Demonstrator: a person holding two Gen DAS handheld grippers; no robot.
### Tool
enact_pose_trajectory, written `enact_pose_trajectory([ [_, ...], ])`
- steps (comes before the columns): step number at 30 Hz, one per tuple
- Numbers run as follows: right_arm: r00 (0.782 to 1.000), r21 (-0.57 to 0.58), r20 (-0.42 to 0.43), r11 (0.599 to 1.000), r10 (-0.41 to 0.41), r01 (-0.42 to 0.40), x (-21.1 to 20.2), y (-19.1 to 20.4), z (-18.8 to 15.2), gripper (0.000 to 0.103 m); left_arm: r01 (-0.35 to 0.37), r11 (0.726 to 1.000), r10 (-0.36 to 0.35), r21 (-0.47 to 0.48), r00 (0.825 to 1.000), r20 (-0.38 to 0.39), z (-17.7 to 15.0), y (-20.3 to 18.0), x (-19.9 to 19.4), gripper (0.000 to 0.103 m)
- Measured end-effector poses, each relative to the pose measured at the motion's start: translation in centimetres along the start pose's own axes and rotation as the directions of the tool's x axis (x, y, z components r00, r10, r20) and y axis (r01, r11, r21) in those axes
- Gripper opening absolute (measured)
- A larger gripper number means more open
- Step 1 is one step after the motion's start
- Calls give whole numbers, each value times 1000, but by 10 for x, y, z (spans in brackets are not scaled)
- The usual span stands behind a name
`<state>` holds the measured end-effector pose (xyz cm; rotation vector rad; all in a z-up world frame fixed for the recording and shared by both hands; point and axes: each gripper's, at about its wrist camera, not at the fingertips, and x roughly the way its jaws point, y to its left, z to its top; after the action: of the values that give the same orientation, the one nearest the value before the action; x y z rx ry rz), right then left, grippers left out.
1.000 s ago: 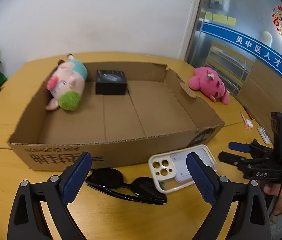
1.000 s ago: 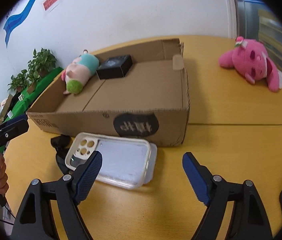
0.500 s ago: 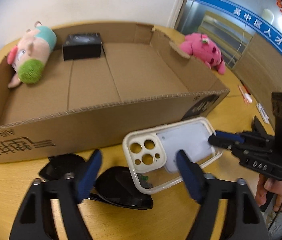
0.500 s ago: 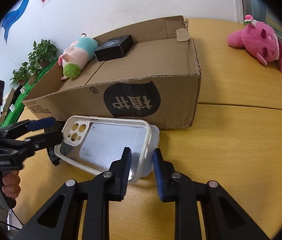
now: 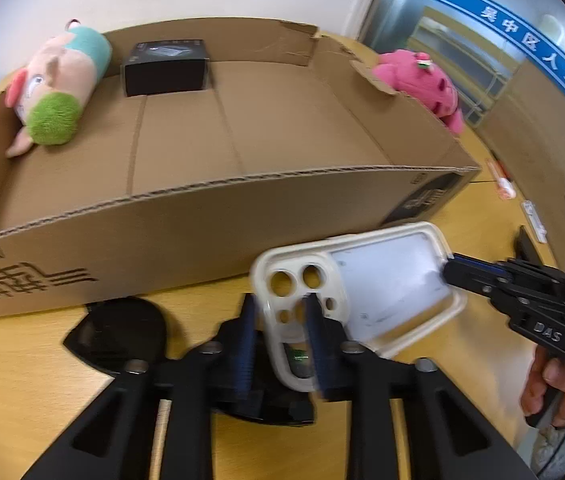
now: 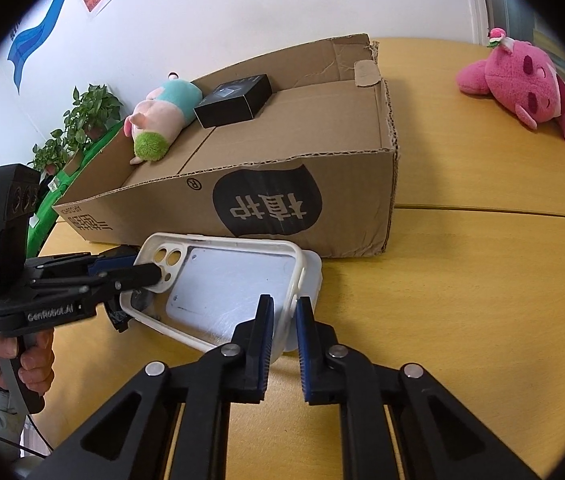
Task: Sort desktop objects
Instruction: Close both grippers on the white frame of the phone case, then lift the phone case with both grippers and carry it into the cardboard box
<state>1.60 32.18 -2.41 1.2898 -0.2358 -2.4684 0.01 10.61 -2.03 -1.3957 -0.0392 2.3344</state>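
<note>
A white phone case (image 5: 362,284) with camera holes is held just above the table, in front of the open cardboard box (image 5: 210,216). My left gripper (image 5: 280,344) is shut on its camera end. My right gripper (image 6: 284,340) is shut on its other end, and it shows in the left wrist view (image 5: 458,272). The case also shows in the right wrist view (image 6: 226,284), with the left gripper (image 6: 150,270) on it. Black sunglasses (image 5: 122,332) lie on the table under the left gripper.
In the box (image 6: 290,160) lie a pig plush (image 5: 58,92) and a black carton (image 5: 164,66). A pink plush (image 6: 522,84) lies on the yellow table (image 6: 482,280) right of the box. Pens (image 5: 500,178) lie at the far right edge.
Both grippers have closed on the phone case, first the right, then the left. The case has tilted up off the table. The left gripper moved closer to the box.
</note>
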Motion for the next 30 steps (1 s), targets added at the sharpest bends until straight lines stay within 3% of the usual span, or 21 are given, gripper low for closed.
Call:
enact_pose_trajectory([
  [8,1000,-5,28,1000,1,-1,-11,5,0,10,28,1000,-27,-6,999,26,-1,3,-15,15],
  [10,999,-8,47,1000,-10,11,-17,6,2,10,25,1000,-25,2,999,42,0,3,-22,6],
  [15,995,-25,102,1000,-16,18,-37,16,8,10,36,999,-36,11,995,95,4,3,-46,5],
  [30,960,-113,280,993,-12,45,-97,67,38,8,34,998,-46,45,955,293,30,8,-135,5],
])
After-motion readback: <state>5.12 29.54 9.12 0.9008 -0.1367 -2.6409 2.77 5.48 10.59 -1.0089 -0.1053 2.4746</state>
